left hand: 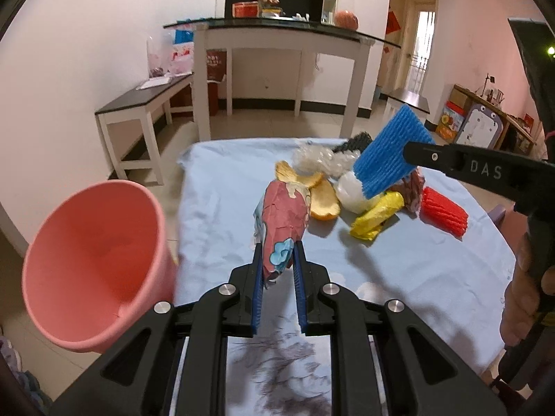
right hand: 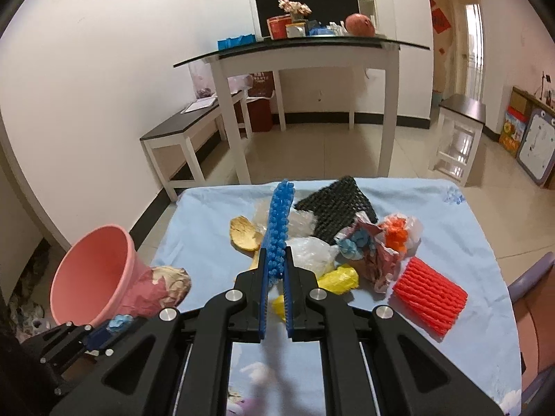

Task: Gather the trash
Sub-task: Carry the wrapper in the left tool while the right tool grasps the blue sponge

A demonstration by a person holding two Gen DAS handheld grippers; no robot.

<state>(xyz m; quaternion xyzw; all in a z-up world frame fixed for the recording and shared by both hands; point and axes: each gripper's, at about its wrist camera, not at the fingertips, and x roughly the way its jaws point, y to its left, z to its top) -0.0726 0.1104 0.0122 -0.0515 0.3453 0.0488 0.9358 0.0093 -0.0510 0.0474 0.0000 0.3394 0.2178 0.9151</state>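
Observation:
My left gripper (left hand: 279,258) is shut on a crumpled red paper wrapper (left hand: 282,222) and holds it above the blue tablecloth, right of the pink bin (left hand: 93,263). My right gripper (right hand: 275,263) is shut on a blue foam net (right hand: 277,228), held edge-on above the trash pile; the net also shows in the left wrist view (left hand: 392,152). The pile holds orange peel (left hand: 321,197), a yellow bag (left hand: 376,215), a red foam net (right hand: 430,300), a black foam net (right hand: 334,204), clear plastic (right hand: 310,253) and crumpled paper (right hand: 376,256). The bin also shows in the right wrist view (right hand: 92,274).
The trash lies on a table with a light blue cloth (right hand: 451,228). The pink bin is tilted at the table's left edge. A white glass-topped table (right hand: 312,52), a low bench (right hand: 180,138) and a stool (right hand: 459,128) stand behind on the tiled floor.

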